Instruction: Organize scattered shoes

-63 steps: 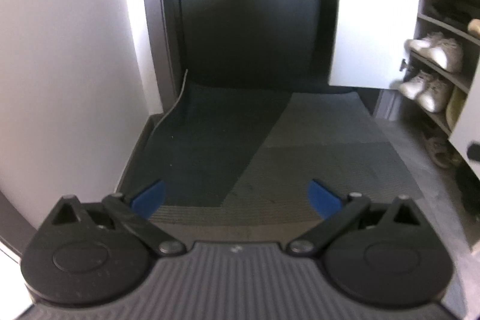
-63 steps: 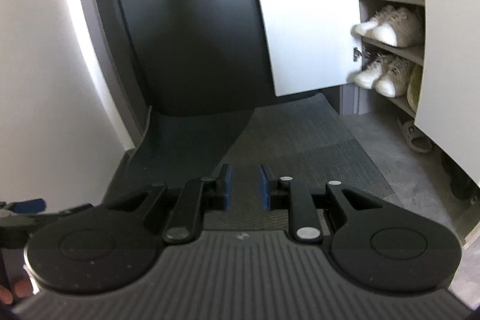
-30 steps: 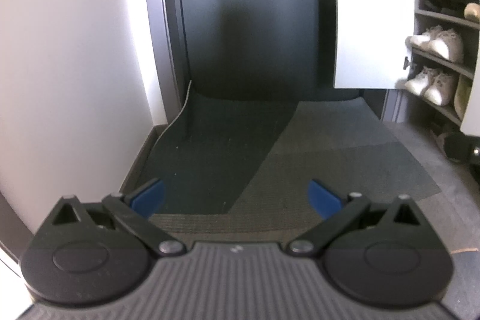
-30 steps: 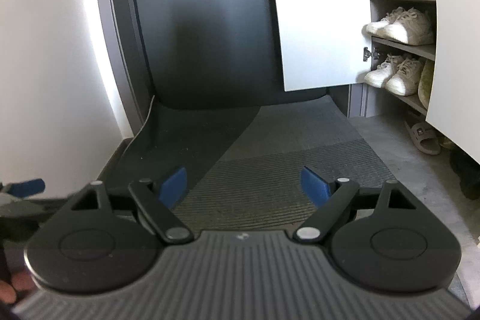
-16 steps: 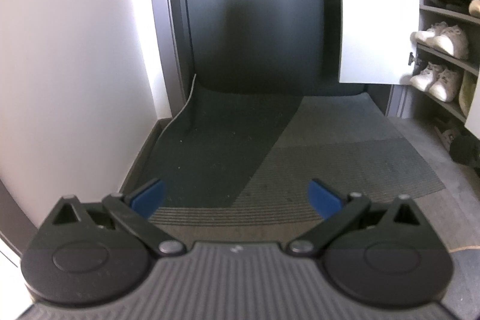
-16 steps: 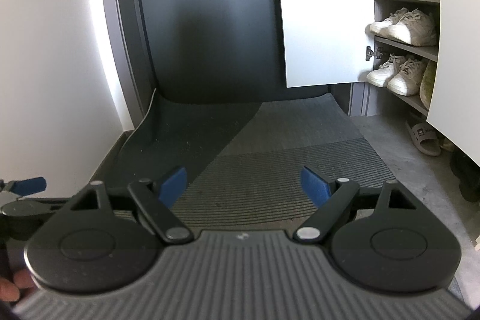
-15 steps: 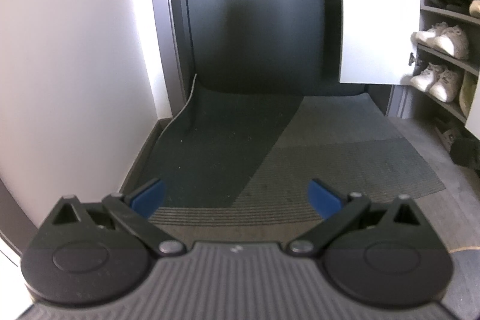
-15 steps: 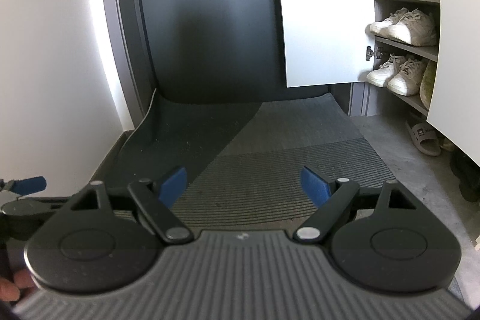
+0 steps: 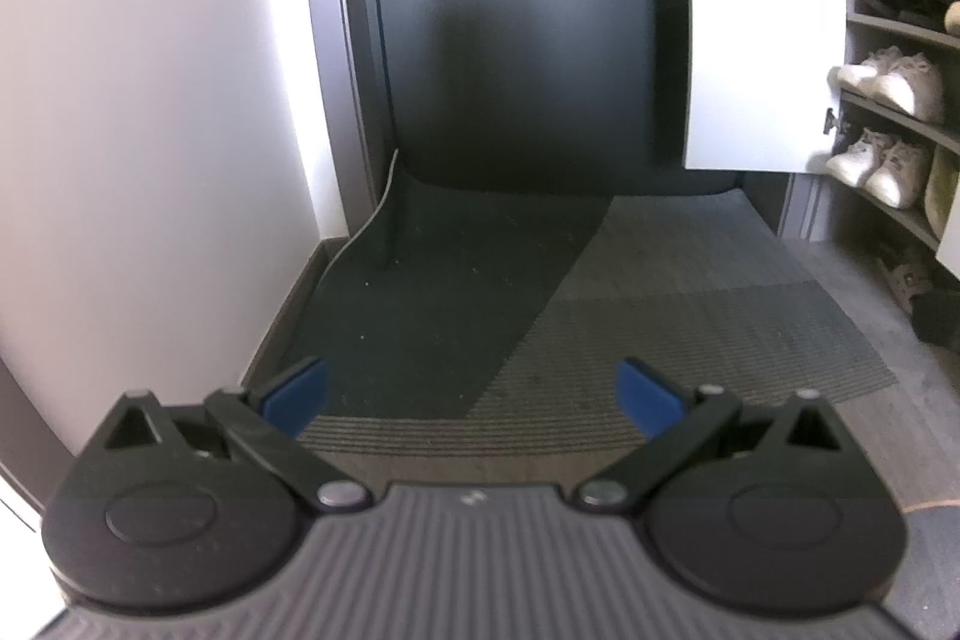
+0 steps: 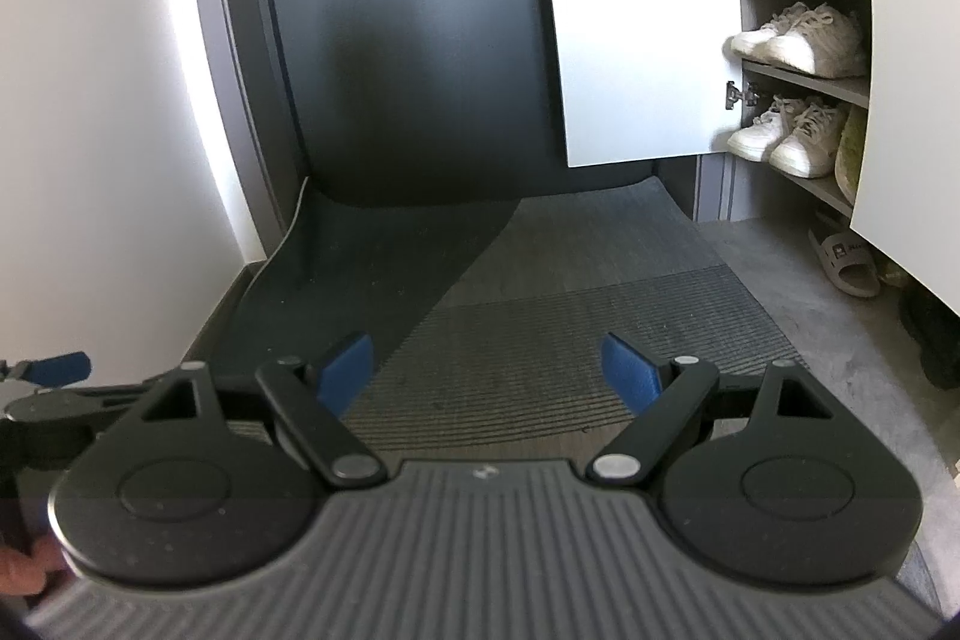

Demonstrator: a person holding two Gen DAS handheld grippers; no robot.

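Note:
My left gripper (image 9: 474, 394) hangs open over a grey door mat (image 9: 600, 316), nothing between its blue pads. My right gripper (image 10: 486, 370) is open too, also empty, above the same mat (image 10: 570, 322). An open shoe cabinet stands at the right, with white sneakers on its shelves (image 10: 798, 40) (image 10: 786, 136) (image 9: 894, 82). A grey slide sandal (image 10: 846, 259) lies on the floor under the cabinet, and a dark shoe (image 10: 933, 334) sits nearer, half hidden by the door. The left gripper's blue fingertip (image 10: 57, 369) shows at the left edge of the right wrist view.
A dark entrance door (image 9: 522, 40) fills the back, with a white wall (image 9: 150, 100) on the left. Two white cabinet doors (image 10: 642, 10) (image 10: 912, 70) stand open over the mat's right side. The mat's left edge curls up against the door frame. A hand (image 10: 21, 574) shows at bottom left.
The right gripper went from shut to open about two seconds back. Both views shifted slightly early on, then held still over the last half second.

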